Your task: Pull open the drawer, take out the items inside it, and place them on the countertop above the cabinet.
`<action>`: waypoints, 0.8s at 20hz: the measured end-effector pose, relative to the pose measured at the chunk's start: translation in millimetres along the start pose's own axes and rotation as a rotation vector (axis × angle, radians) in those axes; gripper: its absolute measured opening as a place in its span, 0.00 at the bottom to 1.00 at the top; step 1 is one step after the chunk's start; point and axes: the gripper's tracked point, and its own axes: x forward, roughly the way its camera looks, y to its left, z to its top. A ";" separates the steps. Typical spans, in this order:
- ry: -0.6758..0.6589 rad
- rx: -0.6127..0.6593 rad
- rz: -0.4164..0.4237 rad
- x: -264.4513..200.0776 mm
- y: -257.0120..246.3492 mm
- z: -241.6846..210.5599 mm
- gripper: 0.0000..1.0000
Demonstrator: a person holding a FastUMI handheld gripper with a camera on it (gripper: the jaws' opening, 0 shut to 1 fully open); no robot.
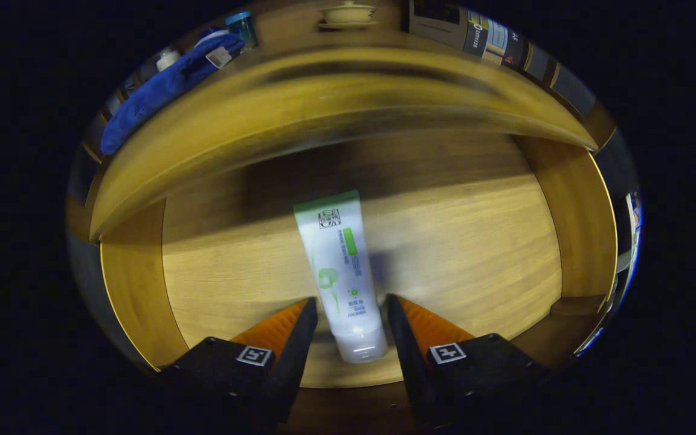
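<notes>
With the drawer (pixel 142 290) already pulled open, you have the first step done; what remains, as far as can be judged, is lifting out its contents and setting them on the countertop (pixel 299 78) above.

Left to right:

- Blue cloth (pixel 161 90): lying on the countertop, far left, beyond the drawer. Whether it came from the drawer cannot be told.
- Left finger (pixel 296 338) of your tongs: just beside the tube's cap end, a thin gap apparently showing.
- Tube (pixel 339 272), white with a green band: the one item visible in the drawer, lying flat on the drawer floor, cap end nearest you and between the fingers, crimped end pointing away toward the cabinet.
- Tongs (pixel 351 311): partly open, straddling the tube's lower part; nothing held yet, by the look of it.
- Right finger (pixel 405 338): just beside the tube on the other side, contact uncertain.
- Lidded cup on a saucer (pixel 347 15): on the countertop, well beyond.
</notes>
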 end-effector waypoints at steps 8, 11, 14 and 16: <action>-0.100 0.033 -0.006 -45.1 39.1 -2.0 0.51; -0.159 0.020 -0.017 -81.4 56.3 1.2 0.51; -0.221 -0.003 -0.056 -105.7 51.9 3.5 0.51; -0.273 -0.010 -0.068 -124.3 46.5 6.7 0.51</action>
